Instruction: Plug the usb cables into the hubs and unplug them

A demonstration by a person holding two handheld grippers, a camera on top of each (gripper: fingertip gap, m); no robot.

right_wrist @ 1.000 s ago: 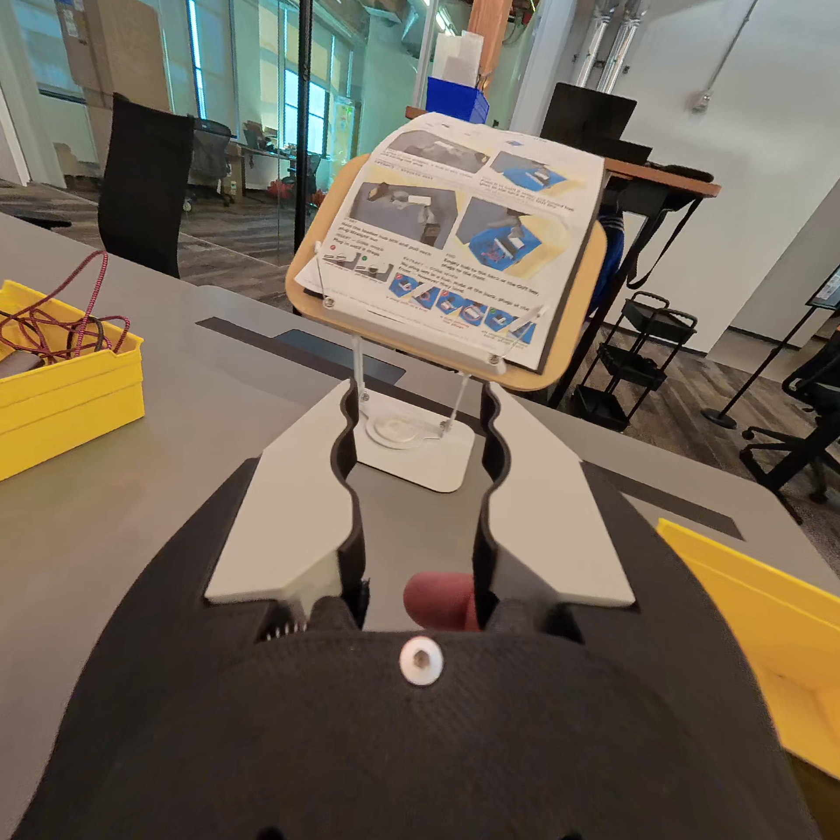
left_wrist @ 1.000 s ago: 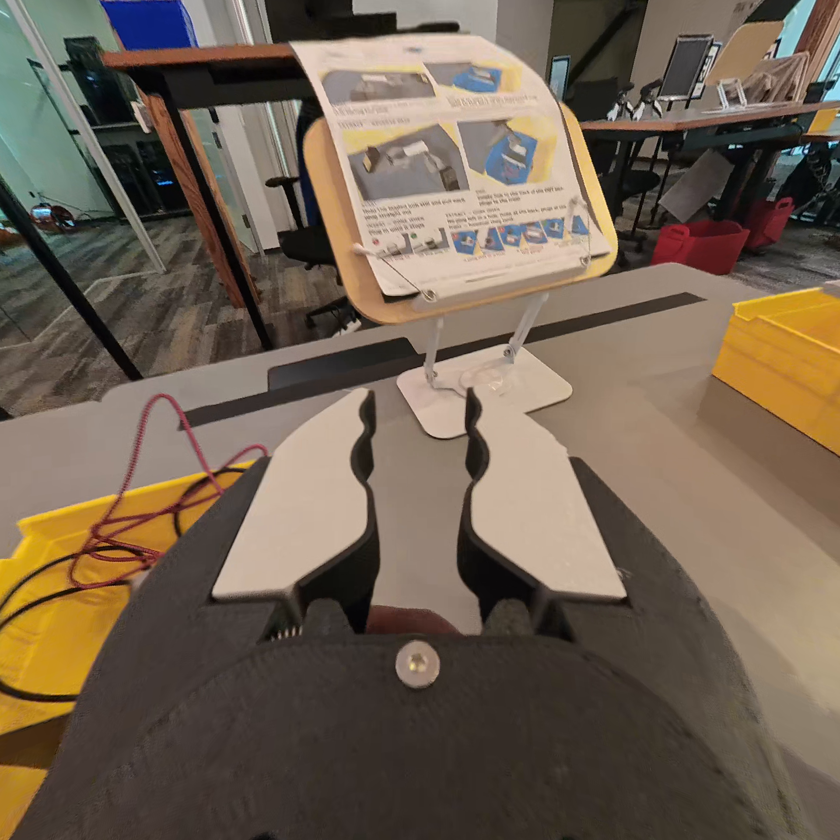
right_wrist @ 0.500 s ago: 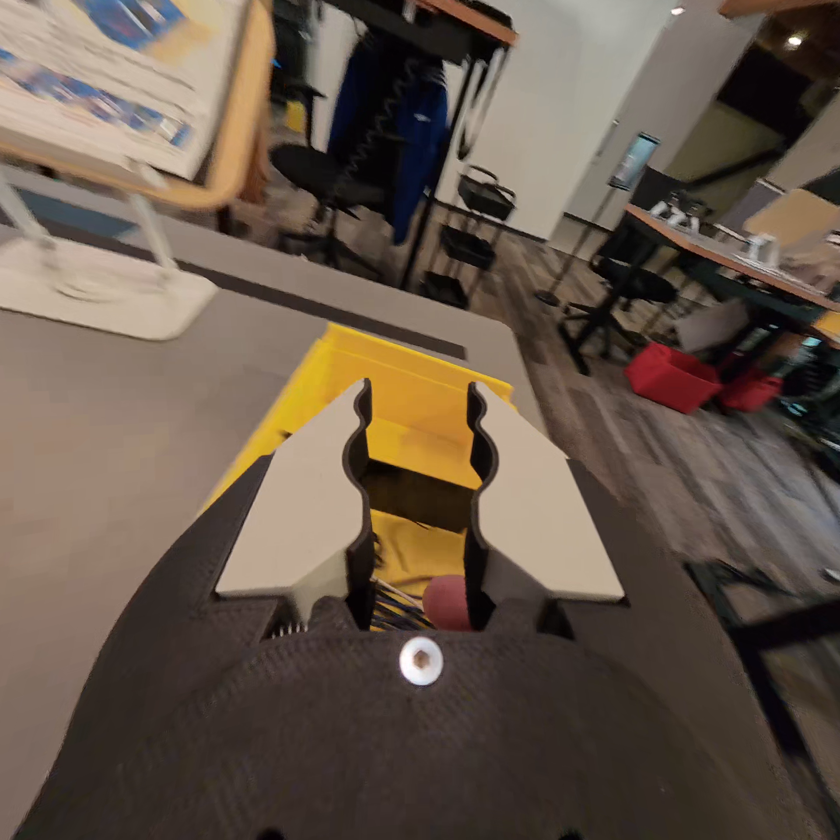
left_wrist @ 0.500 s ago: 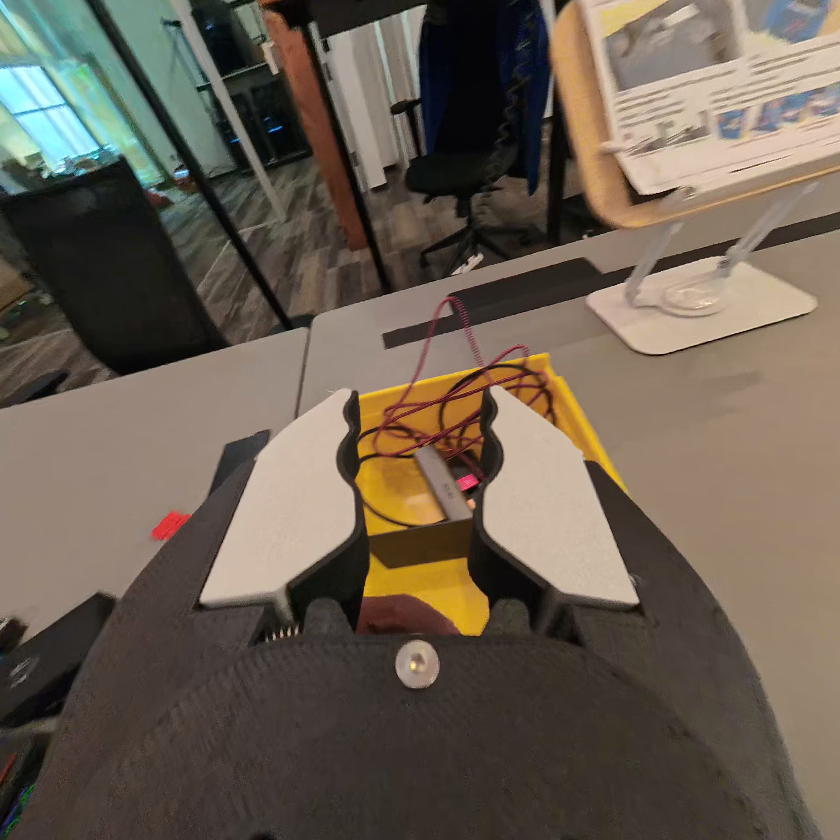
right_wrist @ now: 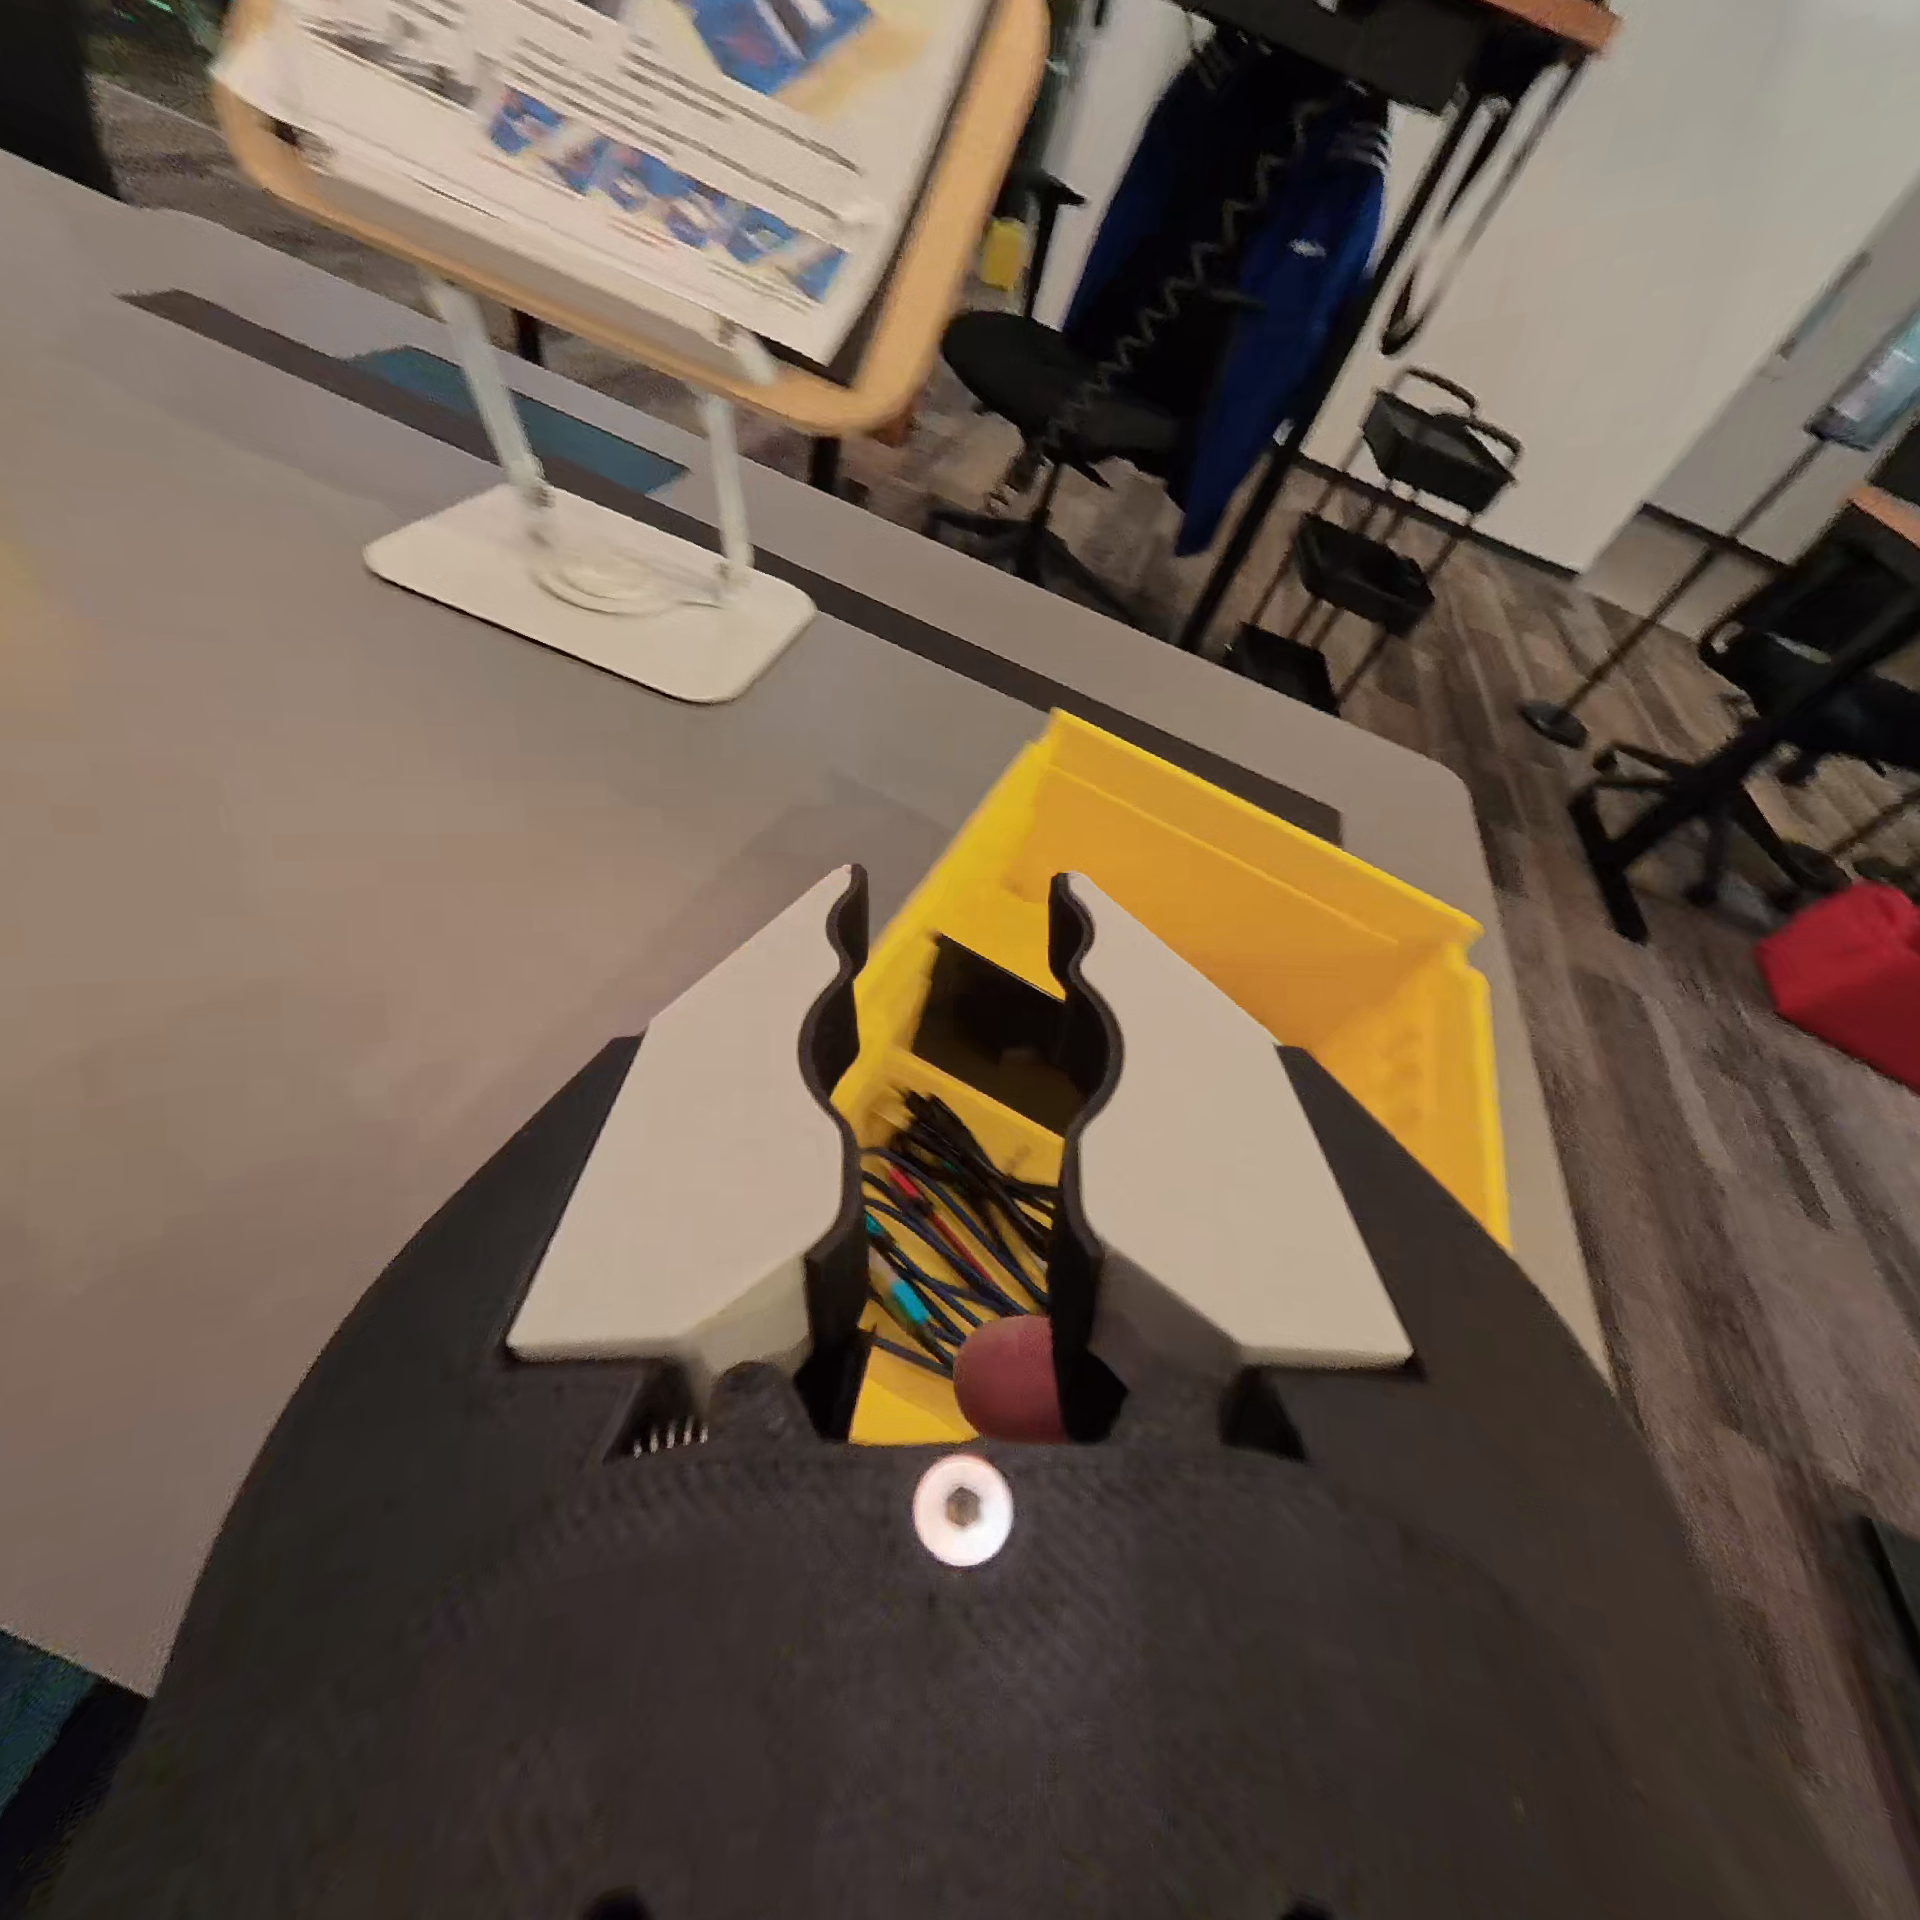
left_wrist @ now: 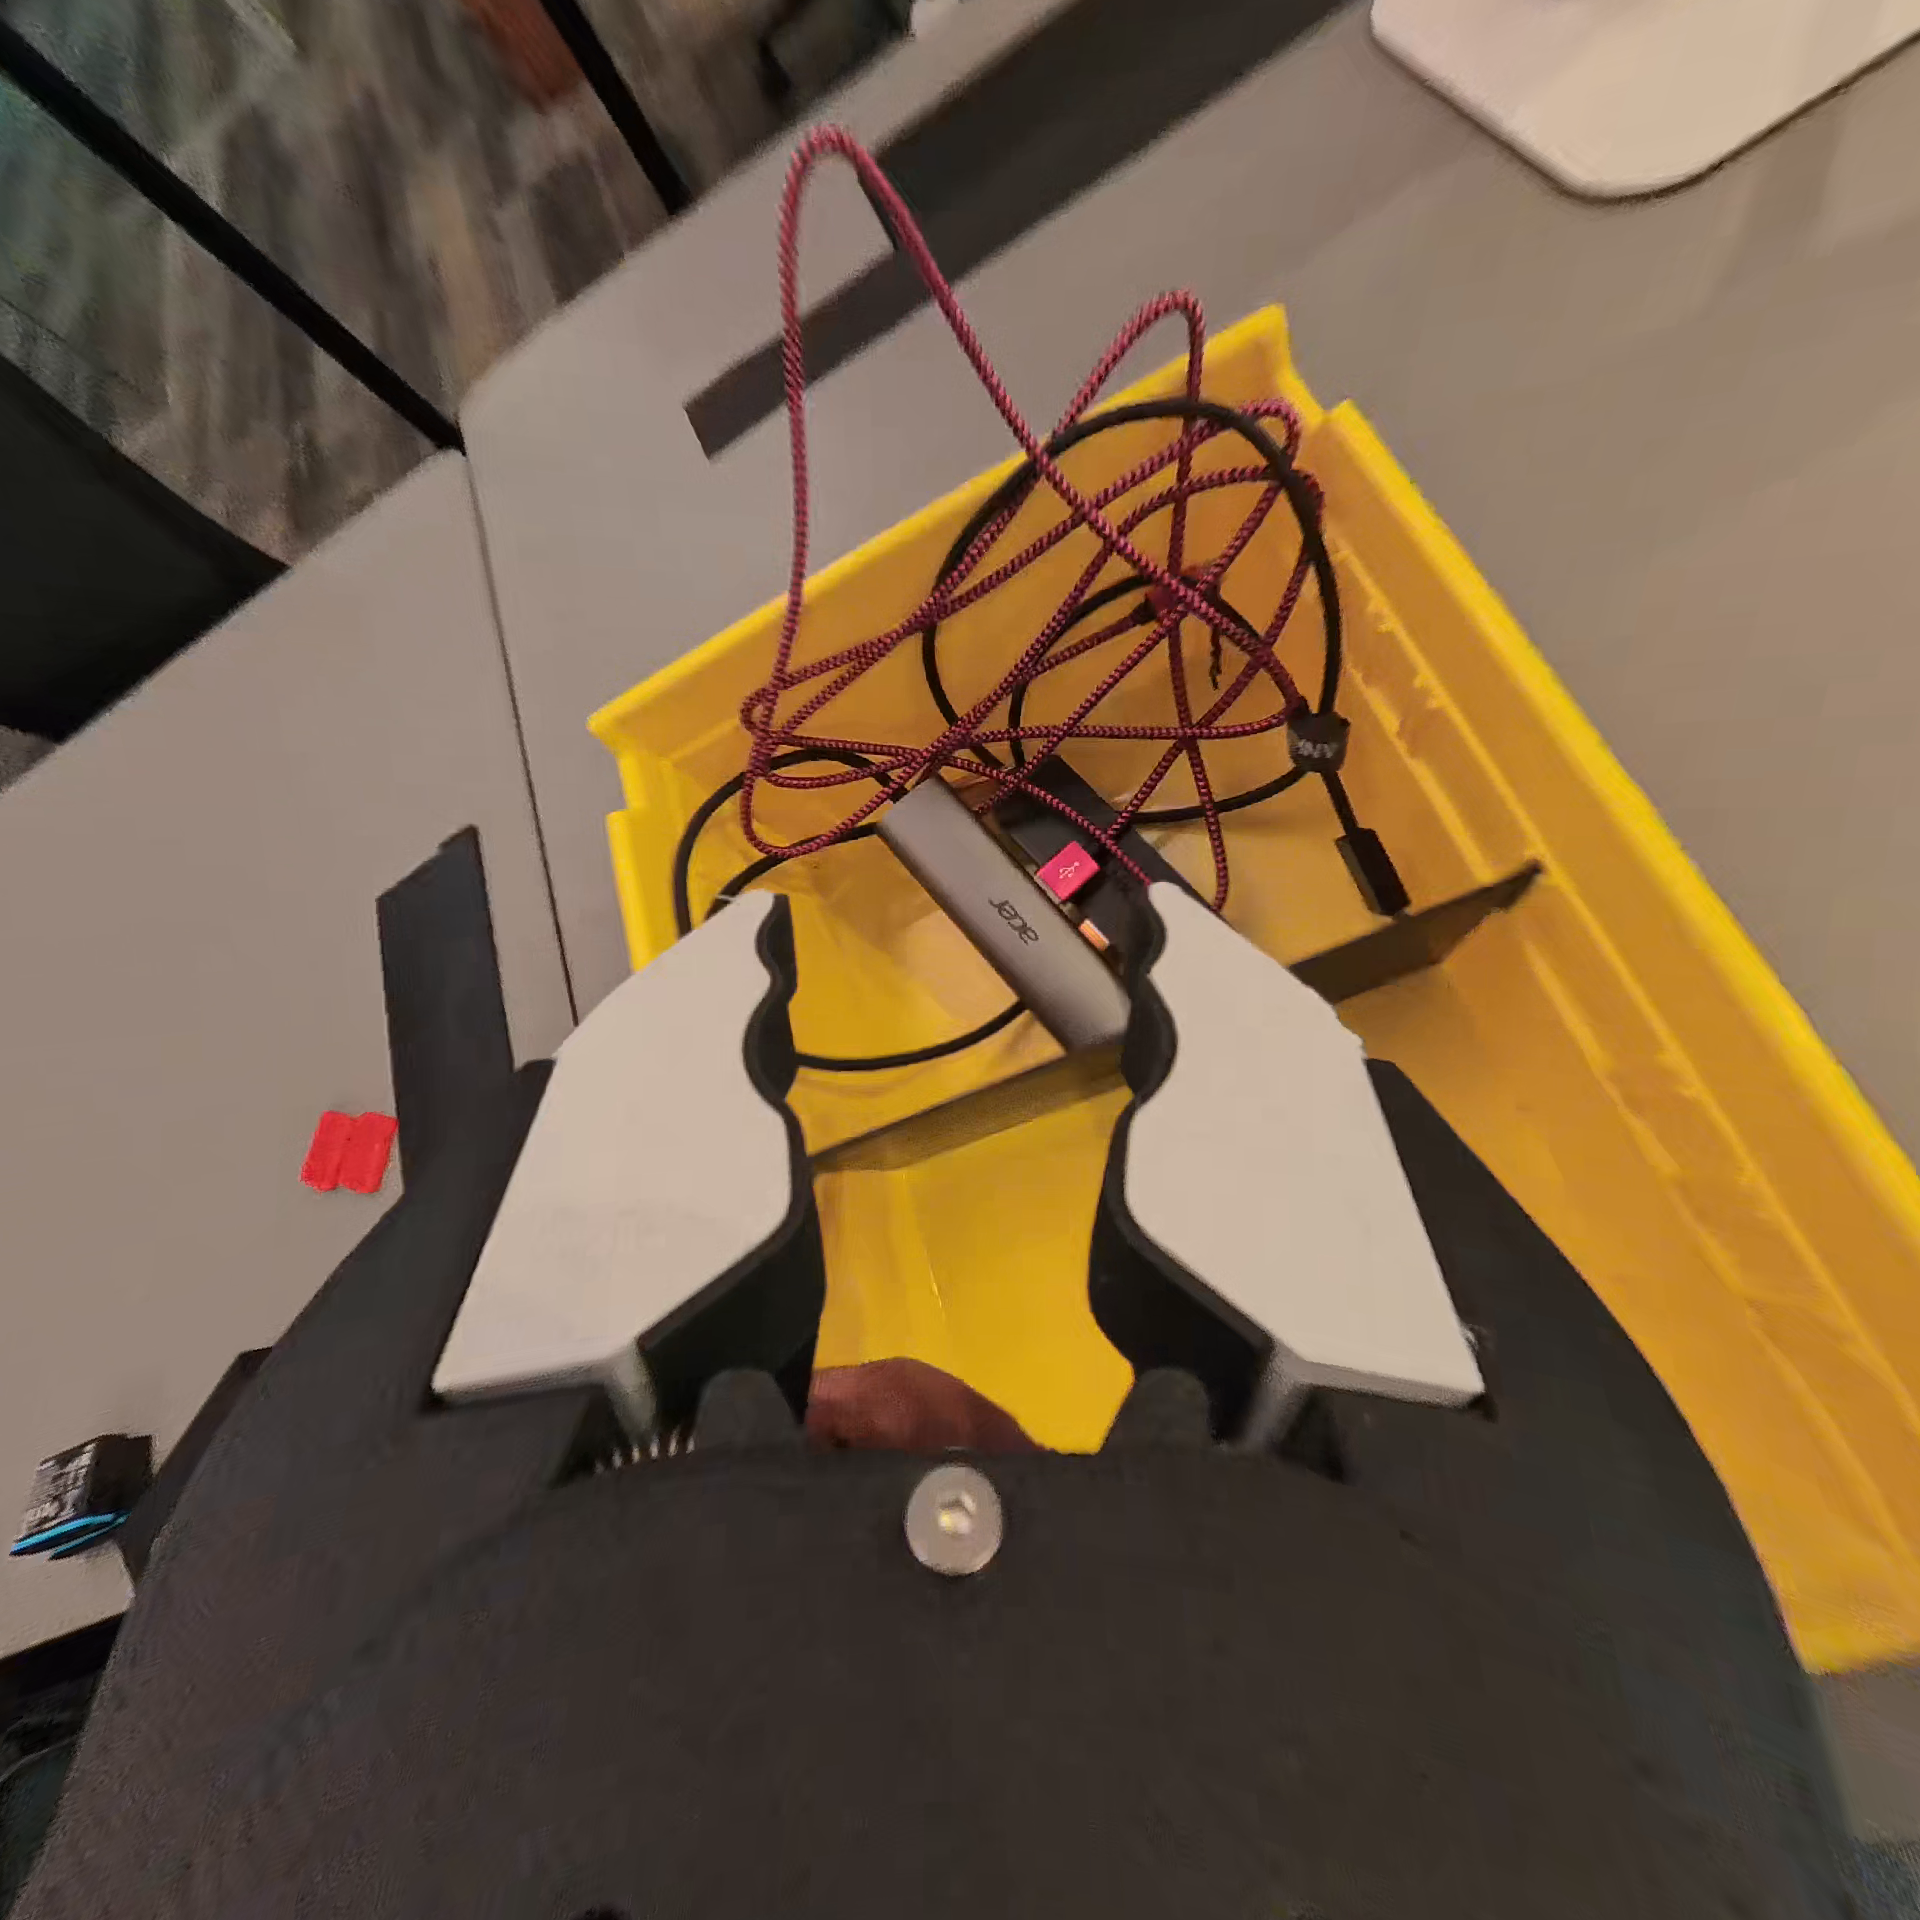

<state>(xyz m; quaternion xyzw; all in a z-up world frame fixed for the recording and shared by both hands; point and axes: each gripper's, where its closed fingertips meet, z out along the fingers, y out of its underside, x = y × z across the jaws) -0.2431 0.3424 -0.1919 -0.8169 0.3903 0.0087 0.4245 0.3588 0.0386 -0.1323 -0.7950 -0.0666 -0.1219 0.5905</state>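
grey usb hub (left_wrist: 1006,923) lies slanted in the far compartment of a yellow bin (left_wrist: 1475,1039) on the bench (left_wrist: 260,852), w/ a pink plug (left_wrist: 1068,869) seated at its right side. red-and-black braided cable (left_wrist: 935,301) is tangled over the hub and loops up above the bin's far wall; a black cable (left_wrist: 1320,540) coils under it and ends in a black plug (left_wrist: 1371,871) lying near the bin's right wall. black divider (left_wrist: 1403,951) crosses the bin just behind the hub's near end. left claw (left_wrist: 961,914) hangs above the bin, open, nothing between its fingers; the right fingertip sits just beside the hub's near end, can't tell if touching. small red piece (left_wrist: 349,1151) lies on the bench left of the bin, and a small black box w/ a blue stripe (left_wrist: 73,1486) is at the bench's near-left edge.

right claw (right_wrist: 958,883) hovers over a second yellow bin (right_wrist: 1434,997) at the bench (right_wrist: 312,831) corner, open and empty. btwn its fingers the near compartment shows a bundle of short dark cables (right_wrist: 956,1226) w/ coloured plug ends; a black divider (right_wrist: 987,1013) stands beyond them, and the far compartment looks bare where visible. a tan stand (right_wrist: 582,582) holding a printed sheet (right_wrist: 582,114) sits on the bench further back, to the left. view is a bit blurred.
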